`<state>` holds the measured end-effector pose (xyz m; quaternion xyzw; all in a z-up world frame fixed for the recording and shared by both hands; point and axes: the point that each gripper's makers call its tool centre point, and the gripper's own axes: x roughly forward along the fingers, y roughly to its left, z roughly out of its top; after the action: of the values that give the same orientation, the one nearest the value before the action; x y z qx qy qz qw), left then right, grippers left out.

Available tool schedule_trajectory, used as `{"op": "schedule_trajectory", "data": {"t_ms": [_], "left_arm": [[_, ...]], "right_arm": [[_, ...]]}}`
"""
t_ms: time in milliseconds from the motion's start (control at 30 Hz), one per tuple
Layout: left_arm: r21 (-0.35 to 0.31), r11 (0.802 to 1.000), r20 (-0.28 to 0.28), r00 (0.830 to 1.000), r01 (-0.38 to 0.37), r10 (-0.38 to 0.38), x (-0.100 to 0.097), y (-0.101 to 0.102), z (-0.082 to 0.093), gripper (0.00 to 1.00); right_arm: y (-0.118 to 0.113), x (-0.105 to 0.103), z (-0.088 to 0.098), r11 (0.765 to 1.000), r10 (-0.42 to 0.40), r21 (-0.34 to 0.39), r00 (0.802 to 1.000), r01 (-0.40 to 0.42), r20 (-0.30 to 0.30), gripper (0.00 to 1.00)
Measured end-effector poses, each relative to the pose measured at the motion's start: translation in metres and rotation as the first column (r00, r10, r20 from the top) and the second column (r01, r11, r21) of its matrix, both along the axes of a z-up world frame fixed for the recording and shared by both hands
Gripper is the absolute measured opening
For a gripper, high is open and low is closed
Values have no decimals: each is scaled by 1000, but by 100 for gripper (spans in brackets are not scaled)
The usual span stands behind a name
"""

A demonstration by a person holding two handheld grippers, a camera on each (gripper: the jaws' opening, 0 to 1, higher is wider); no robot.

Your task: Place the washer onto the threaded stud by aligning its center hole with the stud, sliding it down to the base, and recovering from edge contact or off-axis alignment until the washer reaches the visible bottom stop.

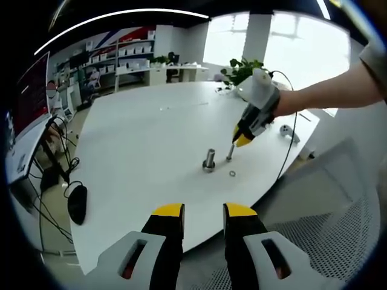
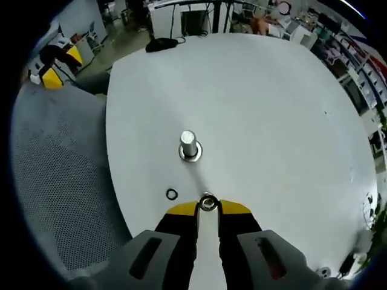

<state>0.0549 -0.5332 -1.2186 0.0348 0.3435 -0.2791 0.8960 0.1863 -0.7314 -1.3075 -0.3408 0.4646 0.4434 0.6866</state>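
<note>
**Washer at the stud top, needing a square seat**

The right gripper [image 2: 207, 207] has its jaws closed on what appears to be the washer [image 2: 208, 203], pinched at their tips over the slim threaded stud [image 1: 230, 153]. A second ring [image 2: 172, 194] lies on the worktop [image 2: 272, 109] just left of the jaws; a stout metal post [image 2: 189, 145] stands ahead. The left gripper [image 1: 203, 212] hangs back, jaws apart, empty. Best to level the washer, centre its hole, and lower without forcing; if an edge catches, lift and re-align.

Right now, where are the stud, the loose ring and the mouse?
Stud [image 2: 188, 146], right gripper view, its top end.
Ring [image 2: 172, 194], right gripper view, its rim on the table.
Mouse [image 1: 77, 203], left gripper view, its back.
</note>
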Motion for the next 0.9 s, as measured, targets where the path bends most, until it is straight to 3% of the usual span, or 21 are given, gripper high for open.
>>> {"op": "schedule_trajectory", "data": {"t_ms": [133,500,900], "left_arm": [[8,1000,-2,1000,3,-3,-1,0,-1,23],[12,1000,-1,1000,-8,8,0,2,-1,23],[17,1000,-9,1000,-13,14,-1,3,-3,23]], "right_arm": [[-1,2,-2,999,38,-37,999,-37,14,13],[-1,2,-15,997,50,-59,999,-52,-19,14],[-4,3,-49,992,57,-112,996,-65,-70,14]]}}
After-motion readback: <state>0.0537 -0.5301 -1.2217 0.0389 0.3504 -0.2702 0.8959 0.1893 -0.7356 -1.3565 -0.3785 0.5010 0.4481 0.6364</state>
